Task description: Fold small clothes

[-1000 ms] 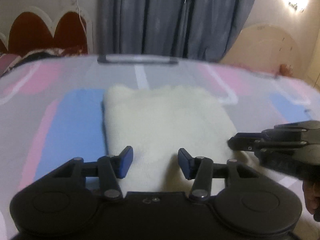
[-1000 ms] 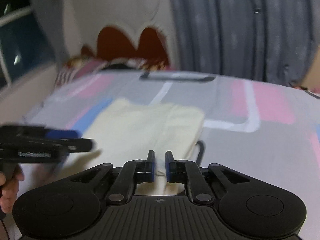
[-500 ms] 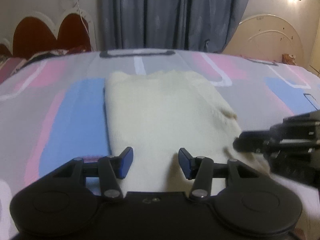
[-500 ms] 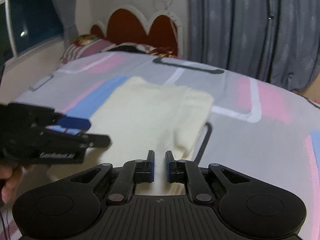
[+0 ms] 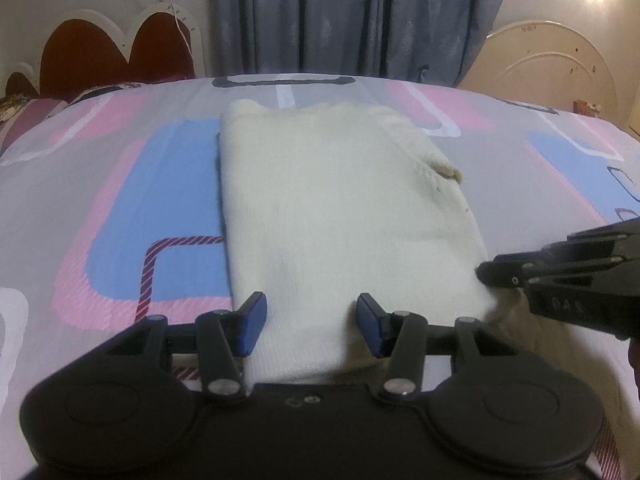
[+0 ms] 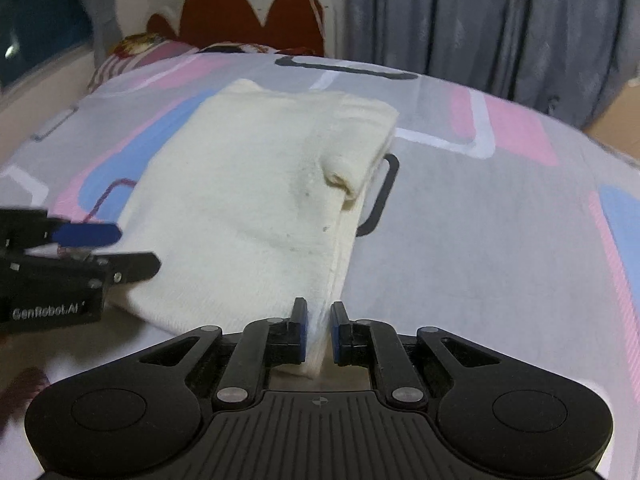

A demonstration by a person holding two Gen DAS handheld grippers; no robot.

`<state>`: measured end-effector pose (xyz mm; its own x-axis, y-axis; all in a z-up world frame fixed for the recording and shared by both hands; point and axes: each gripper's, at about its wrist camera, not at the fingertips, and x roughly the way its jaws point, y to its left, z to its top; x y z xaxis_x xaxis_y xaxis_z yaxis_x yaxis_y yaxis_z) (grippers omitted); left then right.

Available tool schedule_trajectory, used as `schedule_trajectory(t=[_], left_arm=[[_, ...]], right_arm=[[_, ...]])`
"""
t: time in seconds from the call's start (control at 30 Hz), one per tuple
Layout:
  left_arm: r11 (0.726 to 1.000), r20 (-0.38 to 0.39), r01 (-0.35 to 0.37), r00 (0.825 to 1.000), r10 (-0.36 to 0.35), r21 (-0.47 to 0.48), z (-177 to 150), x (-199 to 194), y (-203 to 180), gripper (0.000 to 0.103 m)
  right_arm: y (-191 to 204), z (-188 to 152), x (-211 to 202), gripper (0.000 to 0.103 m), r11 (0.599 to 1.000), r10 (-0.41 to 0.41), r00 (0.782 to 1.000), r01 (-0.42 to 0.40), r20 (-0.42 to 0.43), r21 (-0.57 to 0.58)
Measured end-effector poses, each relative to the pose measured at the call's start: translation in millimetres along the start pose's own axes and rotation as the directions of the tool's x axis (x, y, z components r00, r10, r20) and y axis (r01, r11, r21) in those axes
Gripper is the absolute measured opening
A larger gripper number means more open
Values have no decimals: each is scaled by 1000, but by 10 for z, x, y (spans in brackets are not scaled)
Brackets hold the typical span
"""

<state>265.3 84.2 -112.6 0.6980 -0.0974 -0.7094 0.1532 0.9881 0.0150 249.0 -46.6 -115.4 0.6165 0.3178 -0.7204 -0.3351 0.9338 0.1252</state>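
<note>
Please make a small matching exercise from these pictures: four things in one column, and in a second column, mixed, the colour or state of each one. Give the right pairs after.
Things
1. left tongs
2. right tongs
3. folded garment
4. curtain

Colour or state
A. grey-blue, hangs behind the bed
B. cream, lies flat on the patterned bedsheet
C. wide open, over the near edge of the cloth
D. nearly closed, with the near corner of the cloth between the pads

Pairs: 1-C, 2-D, 3-B, 4-A
</note>
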Motion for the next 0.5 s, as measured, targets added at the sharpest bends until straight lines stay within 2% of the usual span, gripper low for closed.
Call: schedule_trajectory(t=[0.17, 0.37, 0.47, 0.5], left_arm=[[999, 0, -9, 1000, 9, 45, -86, -32, -53, 53], [999, -5, -20, 1000, 20, 36, -75, -17, -68, 54], [999, -5, -34, 999, 34, -10, -50, -142, -91, 52], [999, 23, -14, 1000, 15, -42, -42, -258, -80, 53]], right_arm=[[39, -31, -9, 10, 1000, -18, 1000, 18, 5, -13], [68, -44, -1, 10, 999, -34, 999, 34, 7, -18], [72, -14, -7, 10, 999, -39, 999, 39, -7, -25], [74, 5, -47, 10, 999, -39, 999, 38, -12, -19]])
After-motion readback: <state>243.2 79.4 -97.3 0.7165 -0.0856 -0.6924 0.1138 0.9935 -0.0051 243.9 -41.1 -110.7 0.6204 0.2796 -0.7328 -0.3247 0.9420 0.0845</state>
